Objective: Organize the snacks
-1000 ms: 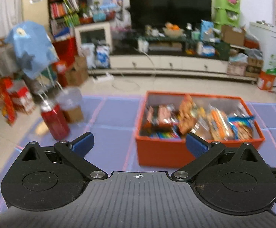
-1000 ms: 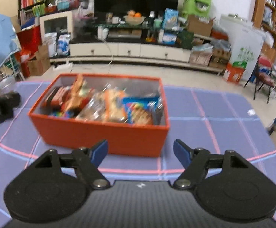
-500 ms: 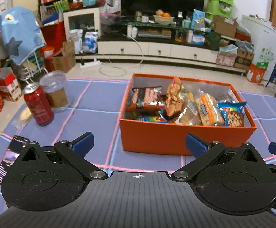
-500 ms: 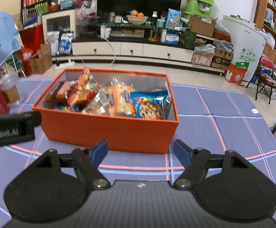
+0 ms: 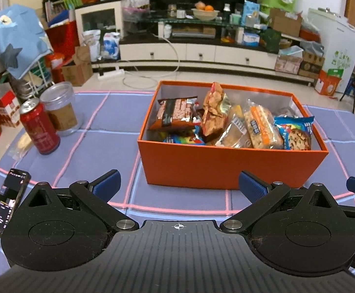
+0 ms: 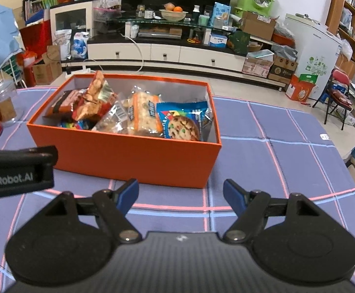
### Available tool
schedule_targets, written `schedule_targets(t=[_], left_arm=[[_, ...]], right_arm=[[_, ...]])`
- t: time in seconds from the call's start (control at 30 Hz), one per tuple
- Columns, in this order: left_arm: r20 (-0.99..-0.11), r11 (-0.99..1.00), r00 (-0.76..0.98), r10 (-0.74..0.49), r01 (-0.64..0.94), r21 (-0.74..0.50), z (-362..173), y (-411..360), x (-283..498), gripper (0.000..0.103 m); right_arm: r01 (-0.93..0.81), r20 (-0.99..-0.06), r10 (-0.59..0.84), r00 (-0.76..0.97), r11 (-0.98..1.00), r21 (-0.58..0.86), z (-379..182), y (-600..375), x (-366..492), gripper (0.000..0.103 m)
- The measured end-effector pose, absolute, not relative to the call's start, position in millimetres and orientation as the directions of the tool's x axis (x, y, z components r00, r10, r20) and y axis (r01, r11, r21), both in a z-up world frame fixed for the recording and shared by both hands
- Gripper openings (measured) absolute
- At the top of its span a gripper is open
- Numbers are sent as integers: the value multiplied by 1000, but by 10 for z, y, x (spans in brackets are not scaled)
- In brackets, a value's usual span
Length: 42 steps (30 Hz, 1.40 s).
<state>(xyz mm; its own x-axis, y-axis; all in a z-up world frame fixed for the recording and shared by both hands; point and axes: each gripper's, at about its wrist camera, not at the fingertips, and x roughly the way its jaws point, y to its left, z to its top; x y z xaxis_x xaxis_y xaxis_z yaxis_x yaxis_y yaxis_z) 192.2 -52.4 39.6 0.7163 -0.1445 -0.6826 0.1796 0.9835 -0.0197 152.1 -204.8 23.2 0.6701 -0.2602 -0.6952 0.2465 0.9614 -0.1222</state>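
Both grippers, left gripper (image 5: pixel 178 185) and right gripper (image 6: pixel 180 194), we see spread and empty; orange box (image 5: pixel 226 168) near wall hides lower snack packs (image 5: pixel 263 127).

An open orange box (image 5: pixel 231 164) sits just ahead of the left gripper (image 5: pixel 178 185) and slightly to its right, and ahead-left of the right gripper (image 6: pixel 180 194), its near wall close to the blue fingertips. Inside, wrapped snacks stand packed together: a brown packet (image 5: pixel 175 113) leaning at the left end, a red-and-gold bag (image 5: pixel 215 111) upright beside it, a clear-wrapped pastry (image 5: pixel 233 131), an orange-striped rice bar (image 5: pixel 261 127), and a blue cookie pack (image 5: pixel 296 134) at the right end. A colourful wrapper (image 5: pixel 183 138) lies low beneath the brown packet.
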Motion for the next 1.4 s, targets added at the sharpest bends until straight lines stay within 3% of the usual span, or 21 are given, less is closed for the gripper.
schedule_targets(t=[1.4], left_arm=[[-678, 983, 719, -149, 183, -23, 421, -512, 1942, 84]], right_arm=[[200, -699, -241, 673, 970, -141, 198, -1867, 1490, 77]])
